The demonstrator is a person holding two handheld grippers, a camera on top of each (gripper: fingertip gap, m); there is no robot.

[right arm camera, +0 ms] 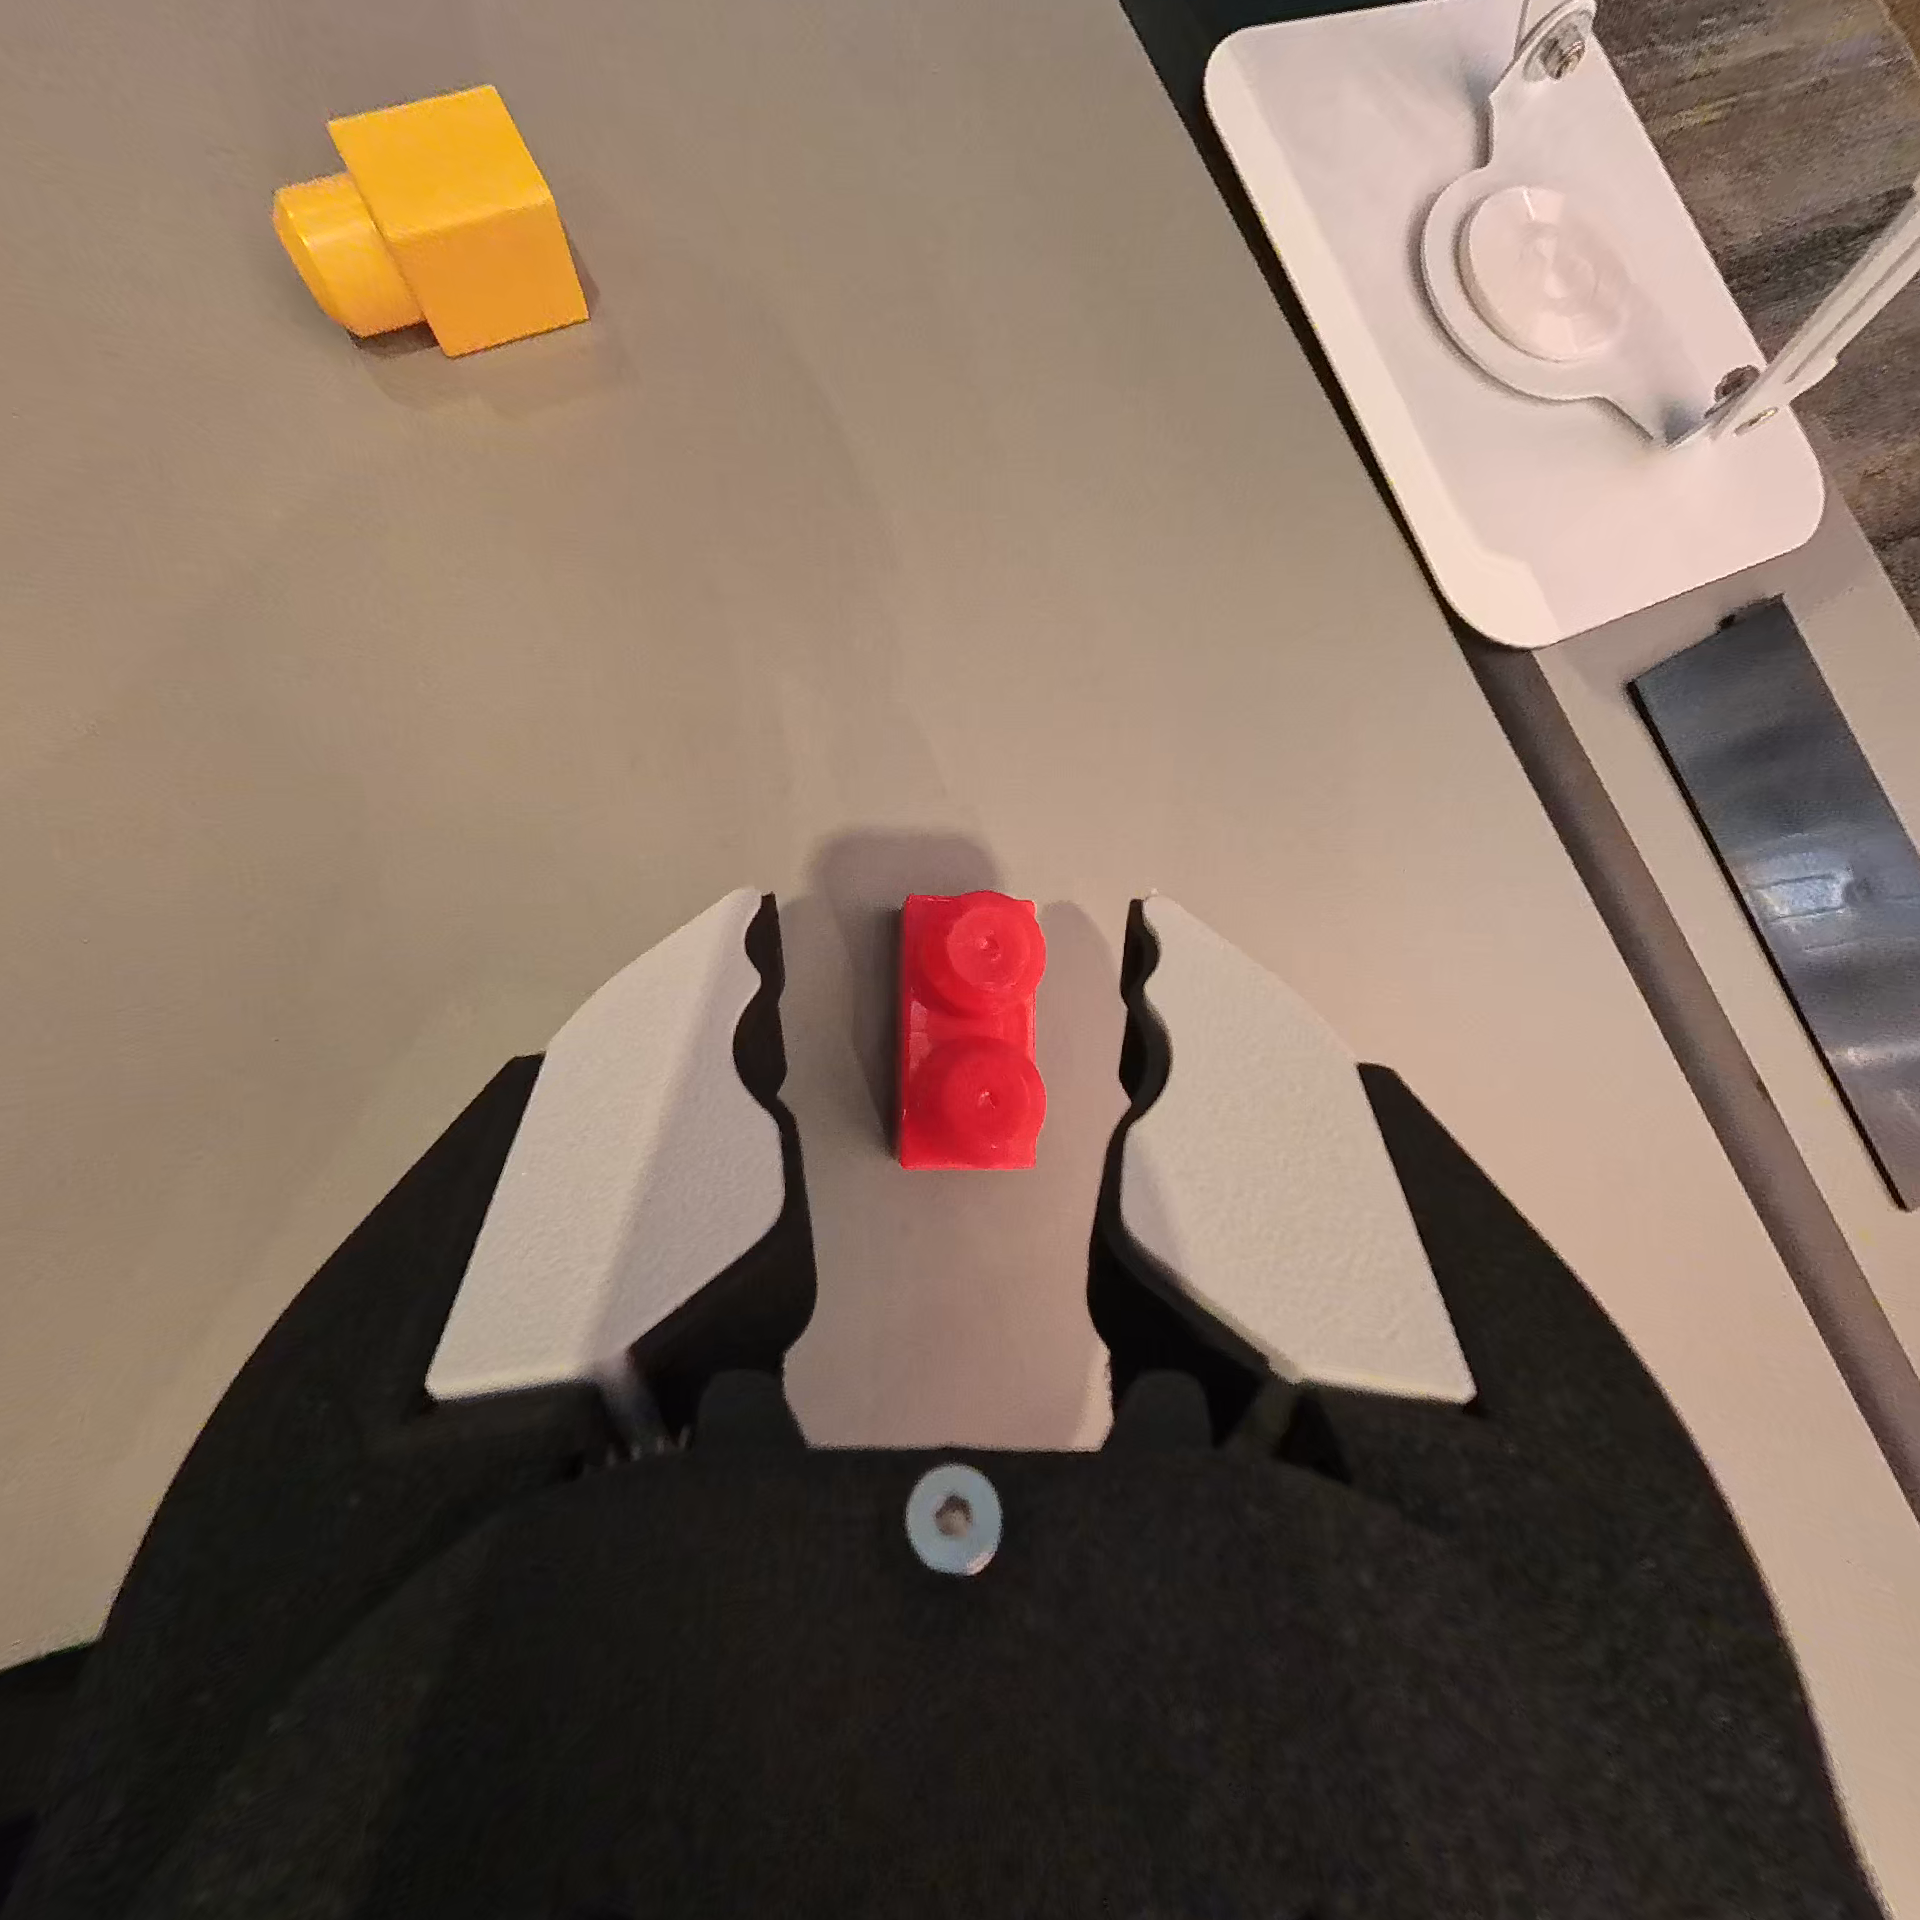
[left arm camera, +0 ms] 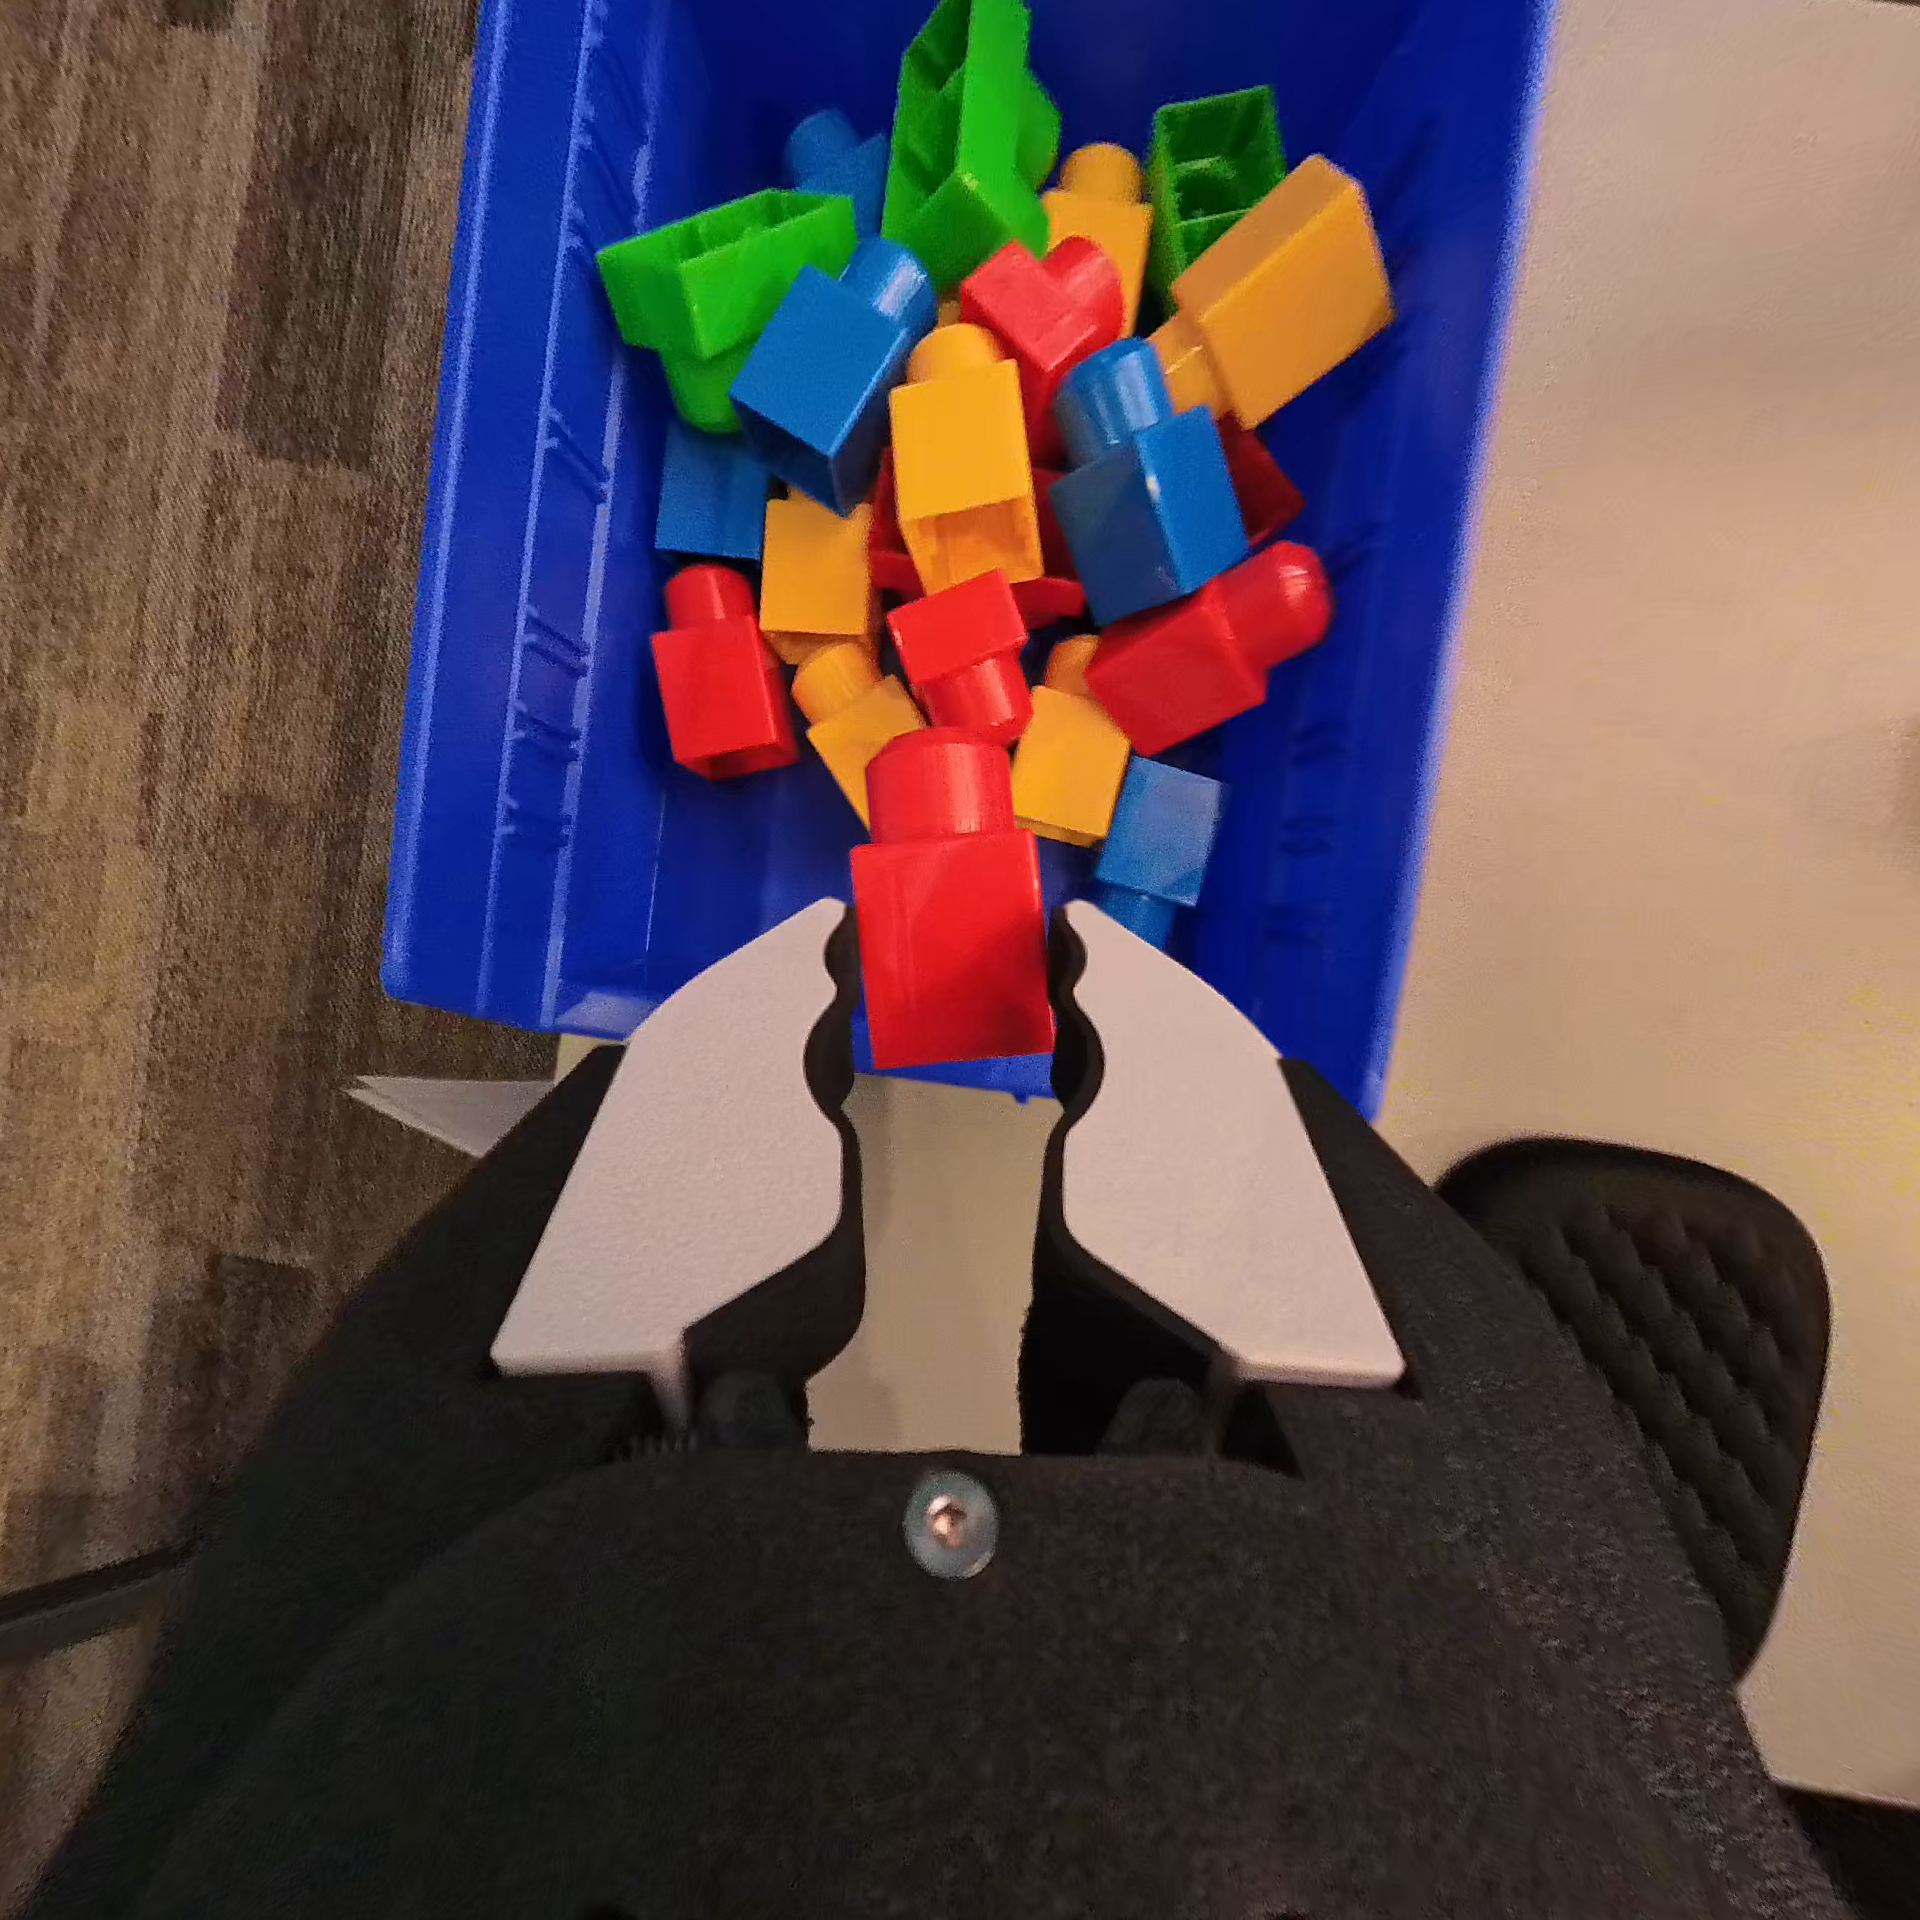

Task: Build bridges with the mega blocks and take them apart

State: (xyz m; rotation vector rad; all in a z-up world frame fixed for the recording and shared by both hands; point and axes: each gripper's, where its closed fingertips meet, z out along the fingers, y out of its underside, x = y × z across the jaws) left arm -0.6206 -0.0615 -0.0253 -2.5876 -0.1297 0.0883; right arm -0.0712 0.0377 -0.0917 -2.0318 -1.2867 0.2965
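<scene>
In the left wrist view my left gripper (left arm camera: 948, 935) is shut on a red one-stud block (left arm camera: 940, 914), held above the near end of a blue bin (left arm camera: 499, 623). The bin holds several loose red, yellow, blue and green blocks (left arm camera: 966, 457). In the right wrist view my right gripper (right arm camera: 951, 925) is open above the grey table (right arm camera: 520, 675). A red two-stud block (right arm camera: 968, 1034) stands studs up on the table between its fingers, apart from both. A yellow one-stud block (right arm camera: 436, 223) lies on its side at the far left.
A white stand base (right arm camera: 1507, 312) with a metal arm sits at the table's right edge, beside a dark slot (right arm camera: 1808, 883). The bin sits near the table's left edge over carpet (left arm camera: 187, 623). A black mesh chair back (left arm camera: 1662, 1351) shows at lower right. Tip to tip, the grippers are about 55 centimeters apart.
</scene>
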